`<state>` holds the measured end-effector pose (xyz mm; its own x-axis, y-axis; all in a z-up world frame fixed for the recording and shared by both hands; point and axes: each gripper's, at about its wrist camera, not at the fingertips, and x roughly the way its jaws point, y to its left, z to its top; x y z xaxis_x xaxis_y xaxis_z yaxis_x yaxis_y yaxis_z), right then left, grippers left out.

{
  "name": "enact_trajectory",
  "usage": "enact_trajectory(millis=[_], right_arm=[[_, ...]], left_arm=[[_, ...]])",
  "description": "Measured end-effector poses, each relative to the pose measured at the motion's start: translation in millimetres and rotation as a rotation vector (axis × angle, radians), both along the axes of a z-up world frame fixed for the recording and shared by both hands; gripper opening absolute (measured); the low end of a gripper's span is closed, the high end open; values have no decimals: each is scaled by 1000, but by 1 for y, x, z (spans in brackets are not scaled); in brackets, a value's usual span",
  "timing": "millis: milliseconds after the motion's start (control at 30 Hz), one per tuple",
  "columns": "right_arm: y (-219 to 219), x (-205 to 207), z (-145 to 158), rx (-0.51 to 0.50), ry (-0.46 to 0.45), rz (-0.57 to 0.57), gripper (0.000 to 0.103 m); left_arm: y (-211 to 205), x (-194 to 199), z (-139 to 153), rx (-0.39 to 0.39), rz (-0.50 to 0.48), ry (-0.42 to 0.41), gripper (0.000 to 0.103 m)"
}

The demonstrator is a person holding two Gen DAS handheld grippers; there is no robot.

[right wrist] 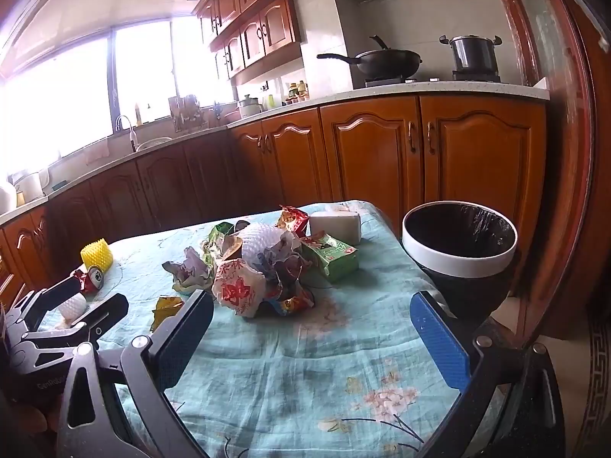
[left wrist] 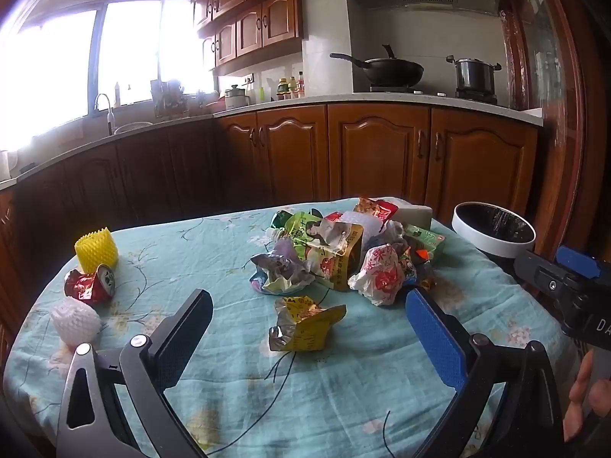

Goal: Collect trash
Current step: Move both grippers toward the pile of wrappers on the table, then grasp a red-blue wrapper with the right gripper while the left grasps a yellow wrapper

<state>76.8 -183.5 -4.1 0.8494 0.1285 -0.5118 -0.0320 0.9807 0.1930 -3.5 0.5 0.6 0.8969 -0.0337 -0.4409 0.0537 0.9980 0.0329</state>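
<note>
A heap of crumpled wrappers and pouches [left wrist: 343,252] lies mid-table on a teal flowered cloth [left wrist: 343,381]; it also shows in the right wrist view [right wrist: 263,263]. A yellow crumpled wrapper [left wrist: 305,324] lies alone nearer me. At the left lie a crushed red can [left wrist: 89,282], a yellow foam net [left wrist: 96,252] and a white foam net [left wrist: 75,320]. A white-rimmed bin with a black liner [right wrist: 458,244] stands off the table's right edge. My left gripper [left wrist: 309,313] is open and empty, just short of the yellow wrapper. My right gripper [right wrist: 311,313] is open and empty, near the heap.
A white block [right wrist: 336,227] sits at the table's far edge behind the heap. Wooden kitchen cabinets [left wrist: 374,152] run behind the table, with a wok [left wrist: 393,70] and a pot [left wrist: 475,74] on the stove. A wooden door frame [right wrist: 565,152] stands at the right.
</note>
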Motion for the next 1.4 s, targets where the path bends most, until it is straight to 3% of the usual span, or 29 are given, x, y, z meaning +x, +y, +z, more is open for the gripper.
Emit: enact_trajectory(millis=[800,1067,1233,1400], right_arm=[[3,0,0,-2,2,8,103],[2,19,-8,43,95,48,102],[0,43,-21,91,140,65,89],[2,71,-39,161,189,102,66]], left_arm=[[2,1,-4,-11,-2,9,102],[15,18,-8,-45,4,70,101],[27,40,-13,-81,10,130,100],[35,72,-18,-126,6,216,90]])
